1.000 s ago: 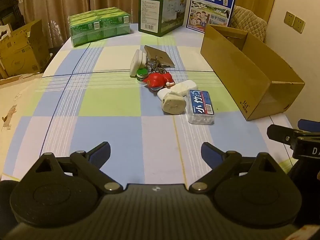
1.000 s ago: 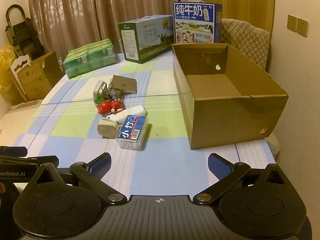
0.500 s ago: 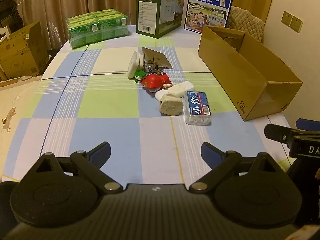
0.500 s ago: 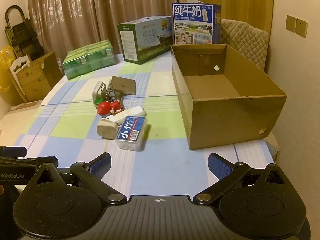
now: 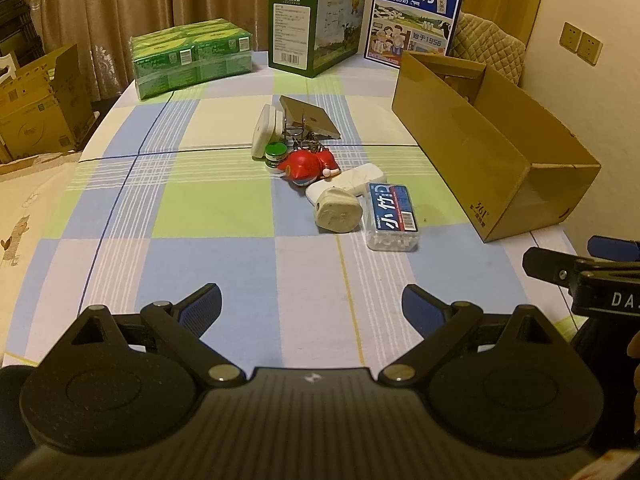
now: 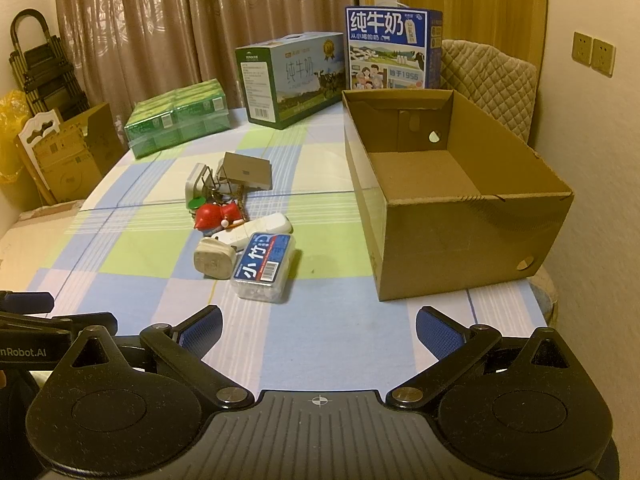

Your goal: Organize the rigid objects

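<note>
Brown curtains (image 6: 168, 32) hang behind a table (image 5: 208, 264) with a blue, green and white checked cloth. An open cardboard box (image 6: 452, 200) sits at its right side — nothing inside. Just left lies a pile of small things: a clear toothpick box (image 6: 264, 266), a white plug (image 6: 214, 258), a red toy (image 6: 214, 214). The left gripper (image 5: 311, 306) and right gripper (image 6: 318, 328) hang wide open near the front edge — both hold nothing.
</note>
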### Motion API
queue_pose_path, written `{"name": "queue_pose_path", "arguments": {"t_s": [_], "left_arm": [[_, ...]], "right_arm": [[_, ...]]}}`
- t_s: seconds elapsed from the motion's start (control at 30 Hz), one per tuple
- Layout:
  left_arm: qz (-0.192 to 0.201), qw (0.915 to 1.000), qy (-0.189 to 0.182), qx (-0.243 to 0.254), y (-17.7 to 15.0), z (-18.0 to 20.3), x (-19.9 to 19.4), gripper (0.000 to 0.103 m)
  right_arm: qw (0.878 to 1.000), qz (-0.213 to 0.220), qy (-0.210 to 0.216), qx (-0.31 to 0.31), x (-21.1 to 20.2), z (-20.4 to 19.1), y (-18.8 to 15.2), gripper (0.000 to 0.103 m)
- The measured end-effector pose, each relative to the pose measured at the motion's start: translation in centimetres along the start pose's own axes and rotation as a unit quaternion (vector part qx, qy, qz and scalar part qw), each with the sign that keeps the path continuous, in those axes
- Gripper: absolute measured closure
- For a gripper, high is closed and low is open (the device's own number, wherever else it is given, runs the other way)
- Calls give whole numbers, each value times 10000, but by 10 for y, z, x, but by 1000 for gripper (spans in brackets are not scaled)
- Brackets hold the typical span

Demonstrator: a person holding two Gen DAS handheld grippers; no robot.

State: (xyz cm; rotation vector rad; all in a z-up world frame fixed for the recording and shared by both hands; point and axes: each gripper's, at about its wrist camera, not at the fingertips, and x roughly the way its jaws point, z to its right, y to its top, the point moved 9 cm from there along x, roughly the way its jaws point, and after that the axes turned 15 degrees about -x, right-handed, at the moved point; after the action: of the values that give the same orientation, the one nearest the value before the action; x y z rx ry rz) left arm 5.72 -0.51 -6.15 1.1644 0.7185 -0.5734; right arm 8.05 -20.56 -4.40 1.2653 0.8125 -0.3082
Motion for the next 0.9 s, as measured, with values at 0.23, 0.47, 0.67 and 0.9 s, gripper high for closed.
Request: {"name": "queue_pose_path", "arguments": {"t_s": [0.23, 0.47, 0.67, 0.9], "left_arm": [[14, 10000, -15, -5, 2, 0, -1, 8], [15, 10000, -42, 8, 2, 1, -2, 8], [15, 10000, -40, 7, 2, 2, -2, 8], [3, 10000, -59, 9, 2, 2, -2, 8]], "right_arm": [[10000, -5, 4, -14, 0, 0, 0, 3], [10000, -5, 3, -24, -1, -1, 1, 3], [10000, -1, 6, -10, 0, -1, 1, 3], [10000, -13, 7, -11, 0, -1, 0, 3]]}}
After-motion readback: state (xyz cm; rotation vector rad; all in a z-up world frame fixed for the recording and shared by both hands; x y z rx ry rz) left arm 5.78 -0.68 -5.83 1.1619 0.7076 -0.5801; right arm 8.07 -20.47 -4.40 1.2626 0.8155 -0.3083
